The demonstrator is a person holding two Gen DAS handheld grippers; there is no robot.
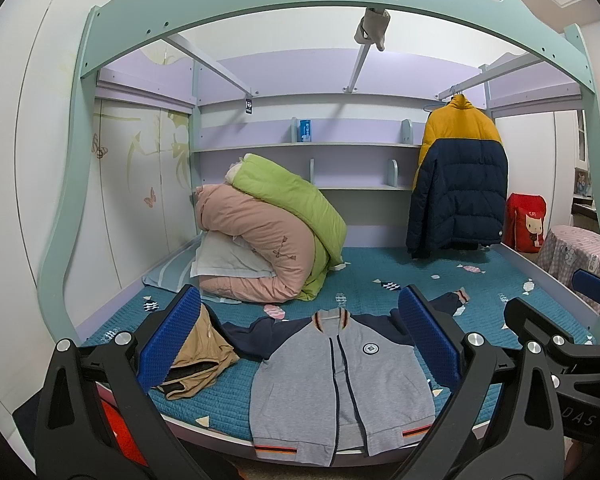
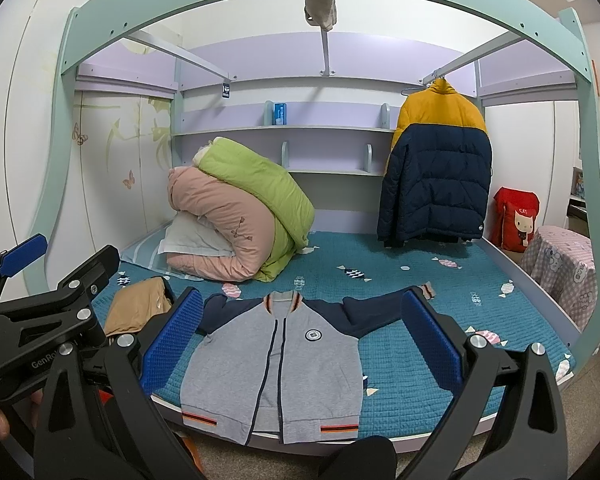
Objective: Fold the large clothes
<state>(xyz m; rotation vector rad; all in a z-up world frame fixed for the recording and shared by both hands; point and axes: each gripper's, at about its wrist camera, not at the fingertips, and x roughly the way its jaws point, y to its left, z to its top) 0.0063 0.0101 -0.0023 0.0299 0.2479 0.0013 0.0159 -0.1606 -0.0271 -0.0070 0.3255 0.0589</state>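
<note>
A grey zip jacket [image 1: 340, 380] with navy sleeves lies flat, face up, on the teal bed cover, hem at the near bed edge; it also shows in the right wrist view [image 2: 276, 360]. My left gripper [image 1: 300, 340] is open and empty, held above the near edge of the bed in front of the jacket. My right gripper [image 2: 300, 340] is open and empty, also held in front of the jacket. Each gripper shows at the edge of the other's view: the right one [image 1: 556, 320] and the left one [image 2: 56, 280].
A tan garment [image 1: 196, 356] lies crumpled left of the jacket. Rolled pink and green quilts [image 1: 268, 232] sit at the back left. A yellow and navy puffer coat [image 1: 458, 176] hangs at the back right. A covered stool [image 2: 560, 276] and red bag [image 2: 516, 220] stand right of the bed.
</note>
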